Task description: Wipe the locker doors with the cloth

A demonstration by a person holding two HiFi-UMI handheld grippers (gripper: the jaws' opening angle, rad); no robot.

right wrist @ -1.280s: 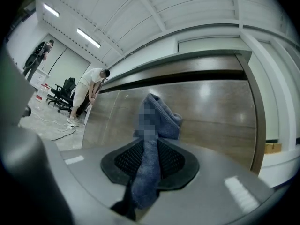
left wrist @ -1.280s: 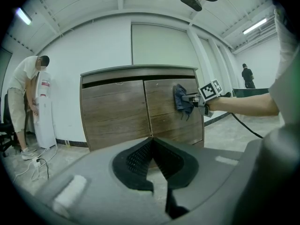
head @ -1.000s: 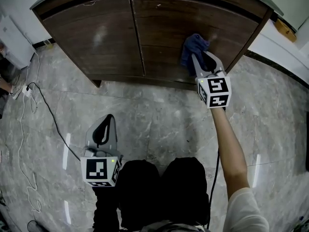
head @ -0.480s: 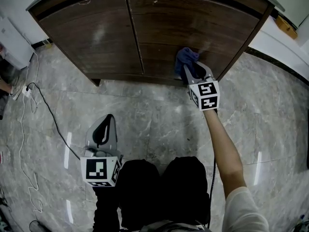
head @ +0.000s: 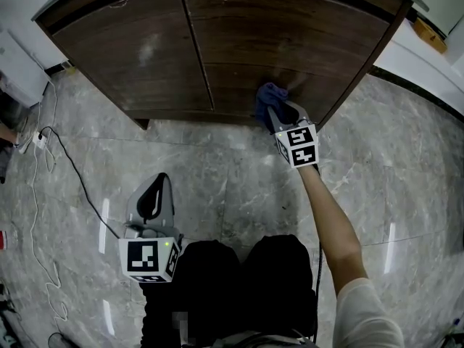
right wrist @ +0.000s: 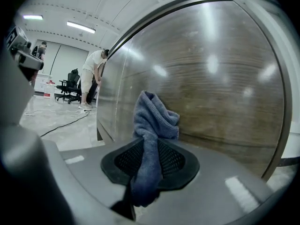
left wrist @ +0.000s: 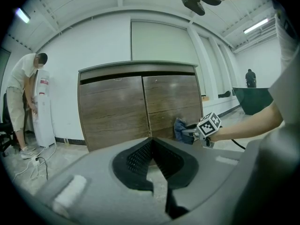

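Right gripper is clamping the cloth against the right locker door, one o'clock. Left gripper is hovering at seven o'clock, jaws together.

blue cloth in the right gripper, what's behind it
The right locker door, its brown wood near the bottom edge. The patch directly behind the cloth is covered from view.

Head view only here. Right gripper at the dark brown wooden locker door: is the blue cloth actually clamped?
Observer: Yes. In the right gripper view the right gripper pinches the blue towelling cloth between its jaws, bunched top up by the dark brown wooden door.
Operator: Left gripper?
Observer: The left gripper has its jaws together, nothing between them.
Operator: Anyone nearby?
Observer: A person stands by a tall white appliance left of the locker.
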